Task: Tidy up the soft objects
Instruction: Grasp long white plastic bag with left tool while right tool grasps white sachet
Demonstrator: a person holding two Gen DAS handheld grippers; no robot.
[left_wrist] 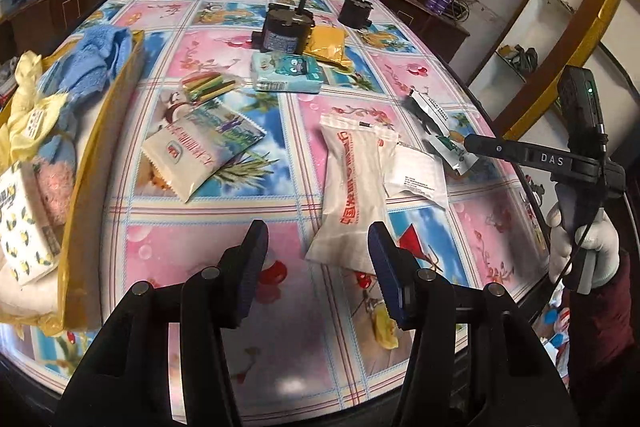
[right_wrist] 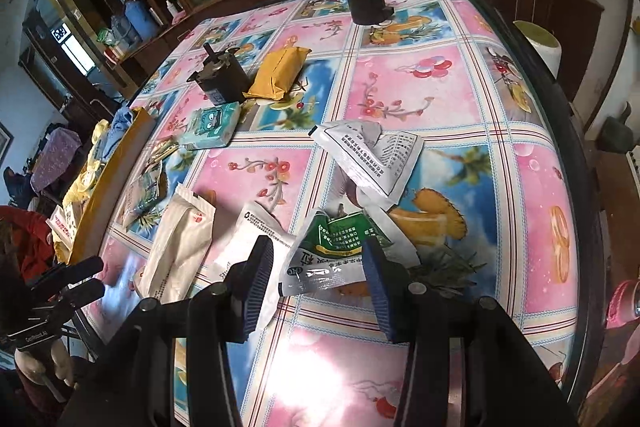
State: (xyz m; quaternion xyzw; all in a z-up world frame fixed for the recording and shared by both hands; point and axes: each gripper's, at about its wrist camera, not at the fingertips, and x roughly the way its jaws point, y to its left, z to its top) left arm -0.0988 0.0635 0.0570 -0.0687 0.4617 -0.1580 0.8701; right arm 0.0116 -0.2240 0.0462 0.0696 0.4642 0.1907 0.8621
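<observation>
Both the left claw (left_wrist: 318, 267) and right claw (right_wrist: 316, 279) gape empty over two black motors (left_wrist: 286, 27).

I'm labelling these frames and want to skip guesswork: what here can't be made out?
- Cardboard box, left wrist view: cut off by the left edge; items under the blue towel are hidden.
- Green-and-white sachet, right wrist view: partly covered by the right gripper; print too small to read.
- White tissue pack, left wrist view: its near corner sits behind the left gripper fingers.
</observation>
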